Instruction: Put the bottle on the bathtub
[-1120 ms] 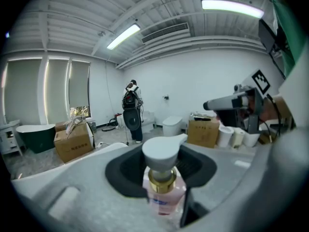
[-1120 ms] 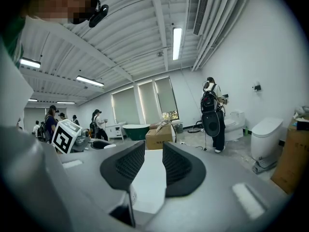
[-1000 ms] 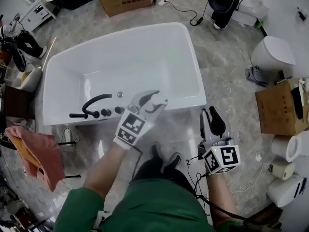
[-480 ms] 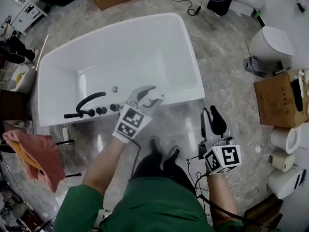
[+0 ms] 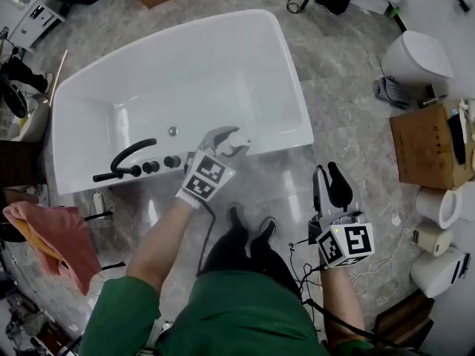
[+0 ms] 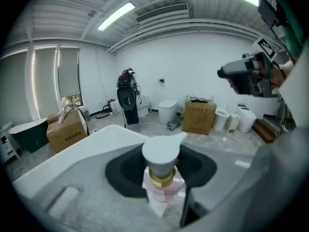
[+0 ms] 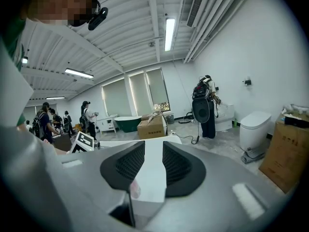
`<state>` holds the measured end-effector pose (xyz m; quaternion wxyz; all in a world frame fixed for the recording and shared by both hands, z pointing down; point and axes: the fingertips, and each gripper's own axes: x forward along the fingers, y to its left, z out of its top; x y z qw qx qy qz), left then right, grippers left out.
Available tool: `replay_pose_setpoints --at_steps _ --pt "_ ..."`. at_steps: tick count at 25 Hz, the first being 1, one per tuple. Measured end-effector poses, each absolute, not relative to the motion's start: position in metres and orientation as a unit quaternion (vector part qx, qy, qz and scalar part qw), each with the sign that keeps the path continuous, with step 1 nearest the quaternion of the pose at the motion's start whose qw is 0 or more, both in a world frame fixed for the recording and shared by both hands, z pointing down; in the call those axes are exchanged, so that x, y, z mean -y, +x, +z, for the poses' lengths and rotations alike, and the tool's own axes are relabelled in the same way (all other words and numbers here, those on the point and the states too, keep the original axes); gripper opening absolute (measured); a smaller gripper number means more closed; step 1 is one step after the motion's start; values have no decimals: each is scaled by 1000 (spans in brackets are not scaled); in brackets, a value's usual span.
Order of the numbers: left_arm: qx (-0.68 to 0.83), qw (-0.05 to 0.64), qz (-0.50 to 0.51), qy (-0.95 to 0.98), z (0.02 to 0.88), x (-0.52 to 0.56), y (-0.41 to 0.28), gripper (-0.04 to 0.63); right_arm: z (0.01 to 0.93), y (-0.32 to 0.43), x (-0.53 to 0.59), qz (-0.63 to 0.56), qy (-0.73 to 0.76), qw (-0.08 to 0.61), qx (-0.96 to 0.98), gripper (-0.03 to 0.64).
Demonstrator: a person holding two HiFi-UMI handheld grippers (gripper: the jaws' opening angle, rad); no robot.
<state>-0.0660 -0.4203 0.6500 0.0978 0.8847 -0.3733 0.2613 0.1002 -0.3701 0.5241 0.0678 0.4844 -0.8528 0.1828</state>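
- Pump bottle (image 6: 161, 153): pink body, gold collar, white head, clamped upright between the left gripper's (image 5: 225, 141) jaws, at the white bathtub's (image 5: 295, 87) near rim.
- Black faucet (image 5: 125, 160) and knobs (image 5: 159, 165) sit on that rim, just left of the gripper.
- In the head view the jaws hide most of the bottle; whether it touches the rim is unclear.
- Right gripper (image 5: 330, 186) hangs over the marble floor (image 5: 349, 124), jaws apart and empty.
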Motion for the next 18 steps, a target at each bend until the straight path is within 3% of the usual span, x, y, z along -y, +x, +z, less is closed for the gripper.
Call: replay_pose_setpoints --at_steps 18 --pt "353 105 305 878 706 427 -56 163 542 105 367 197 481 82 850 98"
